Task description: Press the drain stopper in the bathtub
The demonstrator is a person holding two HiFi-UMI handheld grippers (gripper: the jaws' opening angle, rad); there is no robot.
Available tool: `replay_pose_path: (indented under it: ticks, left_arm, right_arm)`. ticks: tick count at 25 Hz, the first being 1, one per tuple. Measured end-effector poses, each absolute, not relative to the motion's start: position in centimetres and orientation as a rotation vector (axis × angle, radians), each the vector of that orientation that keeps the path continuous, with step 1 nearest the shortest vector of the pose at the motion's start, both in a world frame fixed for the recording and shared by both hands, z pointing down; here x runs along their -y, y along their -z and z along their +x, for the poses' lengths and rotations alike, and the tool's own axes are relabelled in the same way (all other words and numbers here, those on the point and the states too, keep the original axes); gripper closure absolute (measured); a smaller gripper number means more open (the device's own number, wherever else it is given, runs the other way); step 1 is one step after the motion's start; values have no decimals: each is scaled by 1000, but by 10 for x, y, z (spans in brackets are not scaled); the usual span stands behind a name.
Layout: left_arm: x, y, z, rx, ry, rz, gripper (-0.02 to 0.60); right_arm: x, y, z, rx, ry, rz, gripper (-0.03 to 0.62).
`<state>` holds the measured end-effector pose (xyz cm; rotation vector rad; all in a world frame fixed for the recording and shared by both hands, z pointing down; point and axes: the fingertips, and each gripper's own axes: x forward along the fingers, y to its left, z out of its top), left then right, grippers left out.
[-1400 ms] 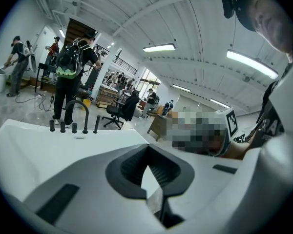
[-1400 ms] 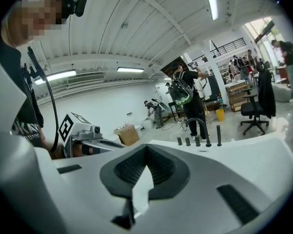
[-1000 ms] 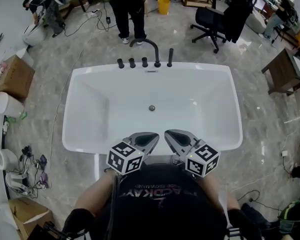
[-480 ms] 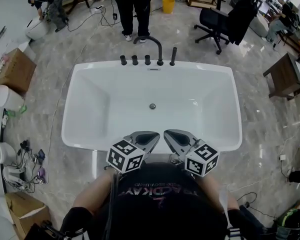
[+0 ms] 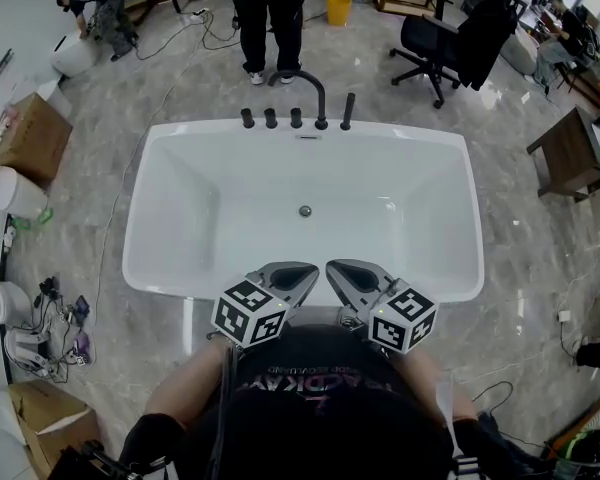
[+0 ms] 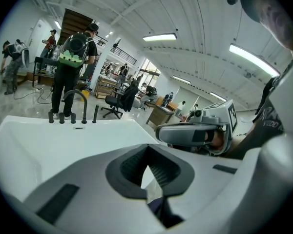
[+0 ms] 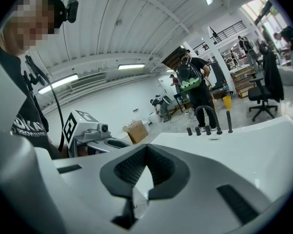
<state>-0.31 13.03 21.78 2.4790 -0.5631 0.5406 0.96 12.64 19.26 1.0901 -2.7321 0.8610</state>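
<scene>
Change vs. half a second ago: none of note. The left hand-held gripper (image 5: 290, 270) and right hand-held gripper (image 5: 352, 268) sit at the same spot by the near rim (a second ago the whole scene lay slightly lower in the head view).
Bystander: the person in dark trousers and white shoes (image 5: 267, 28) beyond the far rim has slid a shade higher in view.
Tub: white glossy rectangular bathtub (image 5: 160, 278) with smooth sloped walls and a flat bottom.
Stopper: small round metal drain stopper (image 5: 304, 211) in the middle of the tub bottom, well apart from both grippers.
Fittings: matte black arched faucet (image 5: 310, 90) and black cylindrical knobs (image 5: 270, 119) in a row on the far rim.
Floor: polished grey veined stone floor (image 5: 520, 258).
Left jaws: closed tip to tip, ribbed dark pads (image 6: 133, 164), nothing between them.
Right jaws: likewise closed and empty, ribbed pads (image 7: 129, 167).
Pose: both grippers held close to the chest, side by side, tips angled toward each other and toward the tub; forearms bent back at either side of the torso.
</scene>
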Motion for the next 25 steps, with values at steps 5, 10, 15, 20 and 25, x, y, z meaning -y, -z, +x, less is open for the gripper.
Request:
replay_pose_path:
  ticks: [5, 10, 15, 20, 25]
  left_arm:
    - [-131, -219, -7, 572, -531, 2469, 575]
    - [-132, -220, -6, 579, -529, 2466, 575]
    - [-131, -220, -6, 582, -528, 2463, 575]
    - [-130, -220, -7, 584, -529, 2465, 575]
    - [-128, -220, -7, 586, -529, 2463, 575]
  right_arm:
    - [-127, -195, 5, 2734, -868, 1067, 585]
    - [-128, -196, 6, 2735, -875, 1063, 585]
    - [-127, -196, 6, 2733, -875, 1062, 585]
    - [-126, -197, 5, 2731, -872, 1058, 585]
    - [-124, -197, 5, 2730, -874, 1058, 585]
